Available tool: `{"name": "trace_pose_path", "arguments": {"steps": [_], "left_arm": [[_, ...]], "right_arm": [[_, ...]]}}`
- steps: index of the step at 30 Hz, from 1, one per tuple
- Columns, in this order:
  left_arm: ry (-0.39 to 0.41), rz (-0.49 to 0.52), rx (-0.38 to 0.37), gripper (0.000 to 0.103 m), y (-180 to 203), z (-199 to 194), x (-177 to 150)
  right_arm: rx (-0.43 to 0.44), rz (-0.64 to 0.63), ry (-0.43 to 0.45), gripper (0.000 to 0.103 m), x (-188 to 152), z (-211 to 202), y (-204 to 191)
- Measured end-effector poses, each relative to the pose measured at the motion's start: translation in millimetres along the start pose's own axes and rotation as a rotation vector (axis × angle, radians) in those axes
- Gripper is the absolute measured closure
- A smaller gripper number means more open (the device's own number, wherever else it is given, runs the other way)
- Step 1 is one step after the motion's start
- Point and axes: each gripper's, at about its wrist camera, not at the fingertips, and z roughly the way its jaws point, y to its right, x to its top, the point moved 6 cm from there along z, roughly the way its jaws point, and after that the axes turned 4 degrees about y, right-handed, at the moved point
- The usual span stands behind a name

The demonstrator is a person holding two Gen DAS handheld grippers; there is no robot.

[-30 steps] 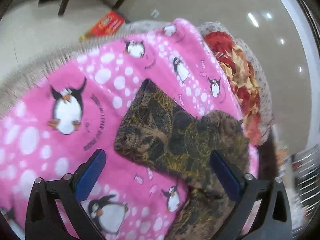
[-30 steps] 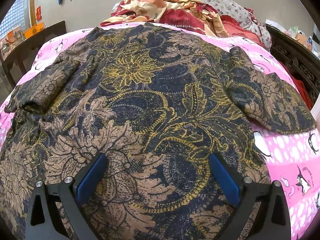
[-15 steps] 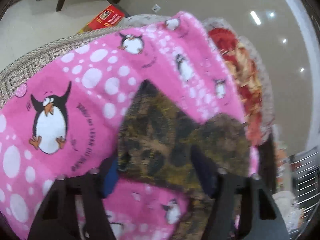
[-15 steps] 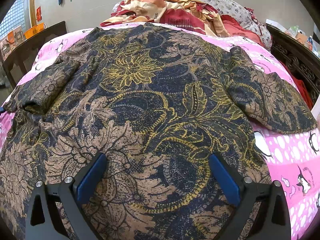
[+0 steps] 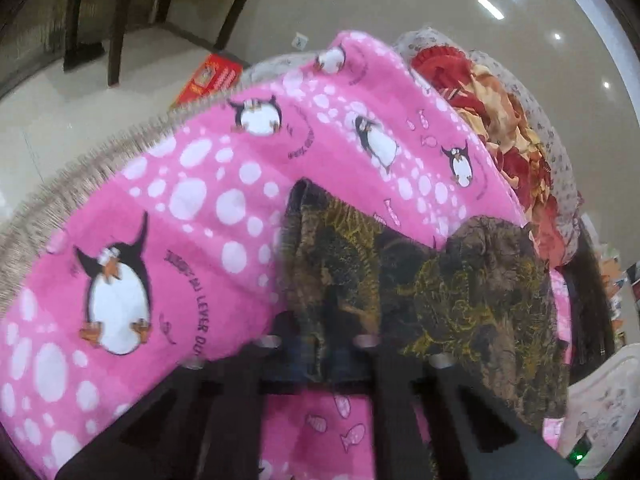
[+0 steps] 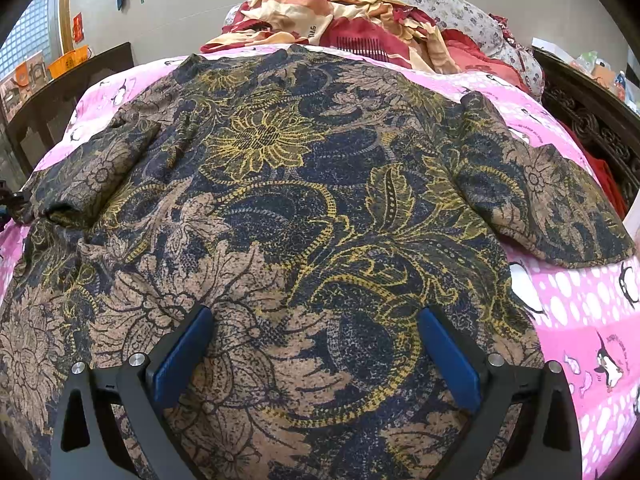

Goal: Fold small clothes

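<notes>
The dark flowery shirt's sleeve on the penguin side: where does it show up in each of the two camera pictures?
Left wrist view: the sleeve fills the lower middle, pinched in the shut left hand-held gripper.
Right wrist view: the same sleeve lies at the left edge.
Shared landmark: the pink penguin blanket.

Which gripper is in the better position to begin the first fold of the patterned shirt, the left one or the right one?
Probably the left. The left gripper is already shut on the sleeve end of the patterned shirt, so it could carry that sleeve inward. The right gripper is open above the shirt's lower part, holding nothing.
</notes>
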Motion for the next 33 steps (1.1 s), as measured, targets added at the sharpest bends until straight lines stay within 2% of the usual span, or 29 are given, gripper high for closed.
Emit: {"name": "trace_pose_path", "arguments": {"steps": [3,5,8,13,17,19,22,24,27,29,30,33], "left_arm": [[0.054,0.024,0.015,0.098,4.1,-24.1,15.6],[0.127,0.039,0.018,0.098,4.5,-52.9,39.6],[0.268,0.058,0.107,0.098,-7.5,-100.9,84.0],[0.431,-0.012,0.220,0.098,-39.2,-165.0,139.6],[0.435,-0.007,0.196,0.098,-28.2,-171.9,151.4],[0.420,0.045,0.135,0.098,2.4,-164.5,148.7],[0.366,0.134,0.020,0.098,60.5,-143.3,132.0],[0.319,0.224,-0.062,0.098,112.9,-124.4,104.1],[0.197,0.357,-0.202,0.098,196.9,-76.2,37.0],[0.136,0.412,-0.256,0.098,232.7,-48.3,-3.2],[0.075,0.432,-0.292,0.098,250.5,-26.2,-34.3],[-0.021,0.492,-0.280,0.098,269.6,24.4,-97.6]], "right_arm": [[-0.003,-0.003,-0.001,0.000,0.0,0.4,-0.5],[-0.003,-0.004,-0.002,0.000,-0.1,1.2,0.4],[-0.005,-0.006,-0.001,0.000,-1.2,0.4,0.5],[-0.004,-0.005,0.000,0.000,-1.5,0.5,0.9],[-0.005,-0.006,-0.001,0.000,-0.8,0.5,-0.3],[-0.005,-0.006,0.000,0.000,-1.4,-0.1,0.4],[-0.004,-0.005,0.000,0.000,-1.1,0.2,0.0],[-0.003,-0.005,0.001,0.000,-0.2,0.7,-0.8],[-0.002,-0.002,-0.009,0.000,-0.8,0.3,-0.2],[0.000,0.009,-0.039,0.001,3.2,-2.8,2.0],[0.000,0.022,-0.042,0.002,6.8,-7.1,4.8],[0.039,0.059,0.009,0.002,29.6,-28.0,12.8]]}}
